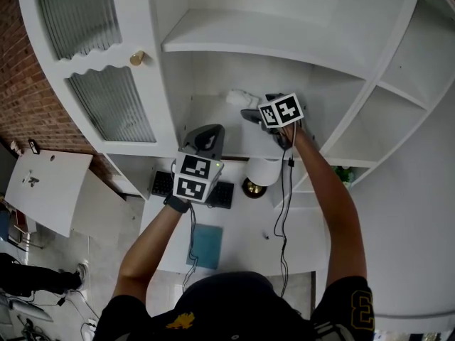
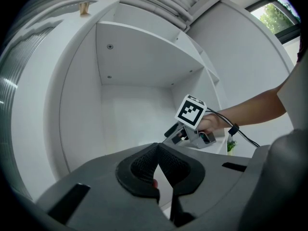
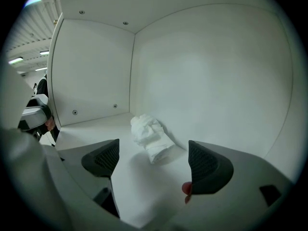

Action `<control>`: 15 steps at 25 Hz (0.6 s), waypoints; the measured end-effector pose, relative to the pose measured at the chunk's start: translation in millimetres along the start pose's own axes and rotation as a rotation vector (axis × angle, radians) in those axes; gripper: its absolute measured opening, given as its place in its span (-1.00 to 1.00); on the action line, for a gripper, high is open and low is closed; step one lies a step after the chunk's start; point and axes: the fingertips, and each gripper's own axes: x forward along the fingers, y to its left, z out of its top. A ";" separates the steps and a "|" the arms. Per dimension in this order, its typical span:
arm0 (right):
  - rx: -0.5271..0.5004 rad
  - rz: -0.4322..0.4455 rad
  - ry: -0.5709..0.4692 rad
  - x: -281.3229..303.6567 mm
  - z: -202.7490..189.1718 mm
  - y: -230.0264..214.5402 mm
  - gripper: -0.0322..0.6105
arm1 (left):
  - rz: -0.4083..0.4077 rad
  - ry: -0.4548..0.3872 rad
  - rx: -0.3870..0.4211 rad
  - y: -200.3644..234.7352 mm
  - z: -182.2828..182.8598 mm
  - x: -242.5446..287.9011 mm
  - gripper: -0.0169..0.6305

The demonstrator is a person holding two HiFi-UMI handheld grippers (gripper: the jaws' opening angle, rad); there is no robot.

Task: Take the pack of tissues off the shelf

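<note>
One tall white shelf unit fills the head view, and the right gripper reaches into its middle compartment with jaws spread wide and nothing between them. The left gripper hangs outside the unit, lower and nearer the person, its jaws pressed together on nothing. The pack of tissues, white and crumpled, lies on the compartment's floor near the back corner, just ahead of the right gripper's spread jaws and not touching them.
</note>
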 end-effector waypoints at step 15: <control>-0.046 -0.024 0.017 9.6 2.6 -3.6 -0.13 | -0.011 -0.003 0.004 2.4 -0.6 3.2 -0.90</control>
